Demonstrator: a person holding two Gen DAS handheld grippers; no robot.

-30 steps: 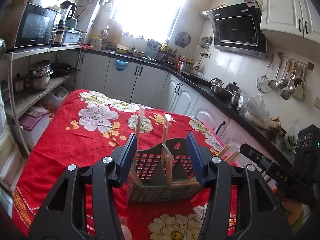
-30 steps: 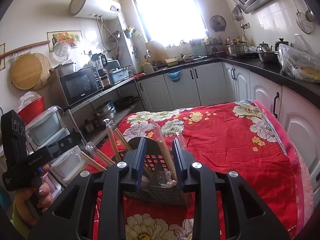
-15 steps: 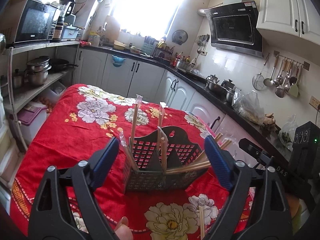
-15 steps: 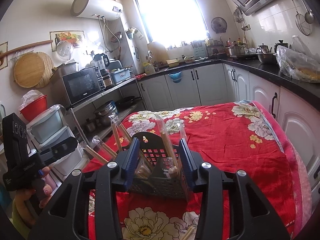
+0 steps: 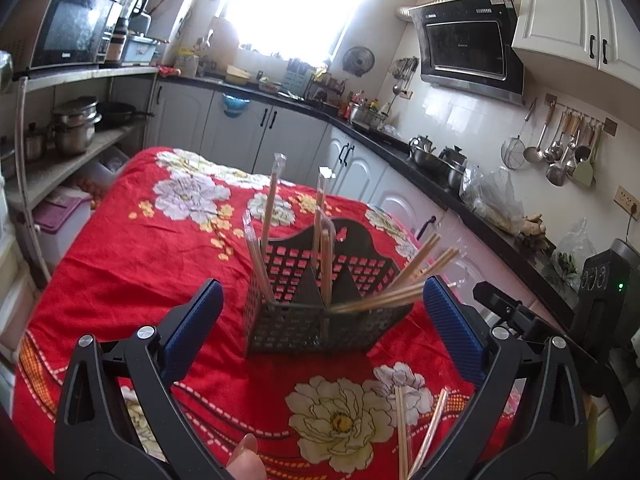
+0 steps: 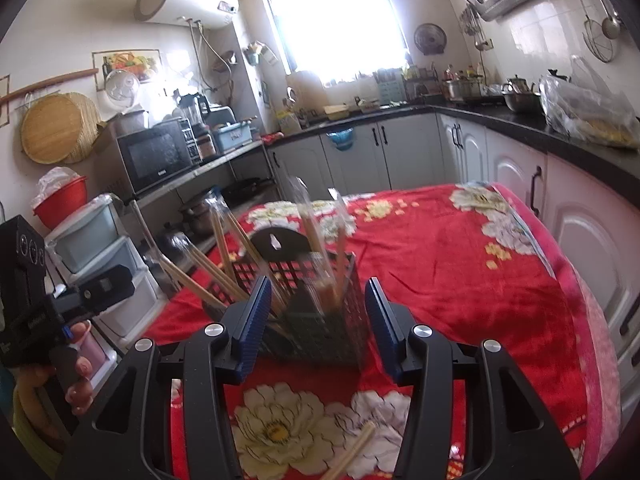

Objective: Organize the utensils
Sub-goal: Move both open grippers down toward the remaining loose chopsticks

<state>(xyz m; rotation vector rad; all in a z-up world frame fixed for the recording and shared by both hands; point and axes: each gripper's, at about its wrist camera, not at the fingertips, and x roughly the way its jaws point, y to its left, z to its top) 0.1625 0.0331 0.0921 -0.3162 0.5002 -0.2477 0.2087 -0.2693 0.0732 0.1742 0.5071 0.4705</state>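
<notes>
- A dark perforated utensil caddy (image 5: 320,316) stands upright on a table draped in a red floral cloth (image 5: 132,256), between and just ahead of two hand-held grippers.
- Wrapped chopsticks (image 5: 269,216) rise from the caddy's compartments; a further bundle (image 5: 404,280) leans out low over its right side toward the counter.
- The left gripper (image 5: 320,312) has just been spreading its jaws and now stands wide open — blue pads well clear of the caddy on either side, nothing pressed between them.
- The right gripper (image 6: 316,320) has also just been opening; its jaws sit partly apart, flanking the caddy's near corner in the right wrist view, with a visible gap between pads and mesh, though the picture is blurred there.
- Two loose chopsticks (image 5: 416,428) lie on the cloth in front of the caddy, close to the left gripper's right finger.
- Around the table: white cabinets under a black countertop (image 5: 404,148), a range hood (image 5: 468,44), ladles on a wall rail (image 5: 560,148), a microwave (image 5: 72,32) on an open shelf above steel pots (image 5: 76,124), a water heater (image 6: 184,0) beside the bright window.
- The person's hand (image 6: 76,376) grips the left tool's handle at the edge of the right wrist view.
</notes>
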